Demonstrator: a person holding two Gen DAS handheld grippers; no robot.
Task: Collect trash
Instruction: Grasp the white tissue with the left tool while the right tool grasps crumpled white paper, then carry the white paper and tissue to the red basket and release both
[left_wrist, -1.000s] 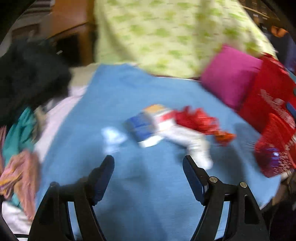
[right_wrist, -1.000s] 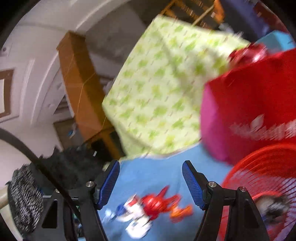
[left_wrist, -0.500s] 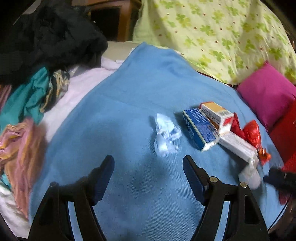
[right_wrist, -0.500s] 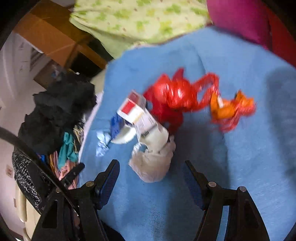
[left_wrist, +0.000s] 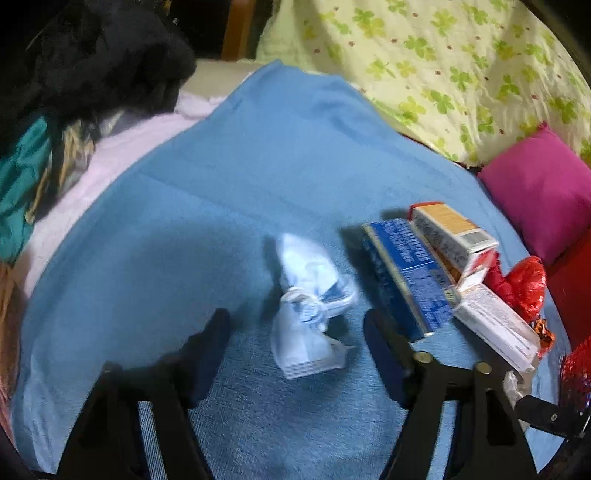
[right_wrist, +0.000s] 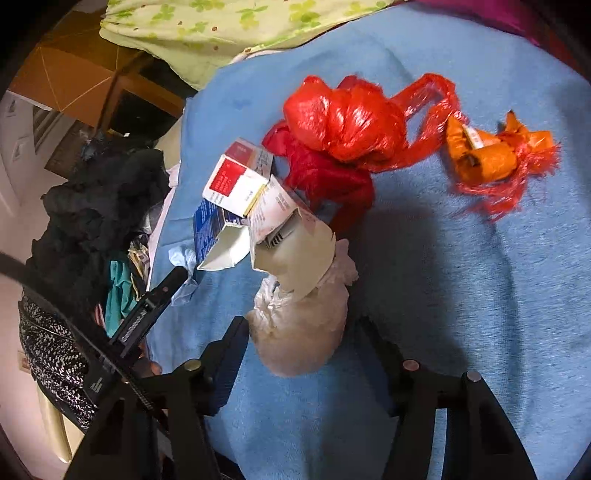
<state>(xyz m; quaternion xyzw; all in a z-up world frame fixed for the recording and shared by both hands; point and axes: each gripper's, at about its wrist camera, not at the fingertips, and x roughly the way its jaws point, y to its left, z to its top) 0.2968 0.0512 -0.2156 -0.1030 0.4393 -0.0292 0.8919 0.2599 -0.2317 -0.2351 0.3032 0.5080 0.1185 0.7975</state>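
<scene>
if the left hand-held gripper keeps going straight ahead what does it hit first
Most likely the crumpled white and blue wrapper, which lies on the blue blanket just ahead of the open left hand-held gripper; depth is hard to judge.

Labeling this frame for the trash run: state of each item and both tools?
left tool: open, around the crumpled blue-white wrapper, not gripping
right tool: open, around the white plastic wad
blue carton: lying flat, end flap open
red plastic bag: crumpled, knotted
orange wrapper: crumpled, apart from the pile
</scene>
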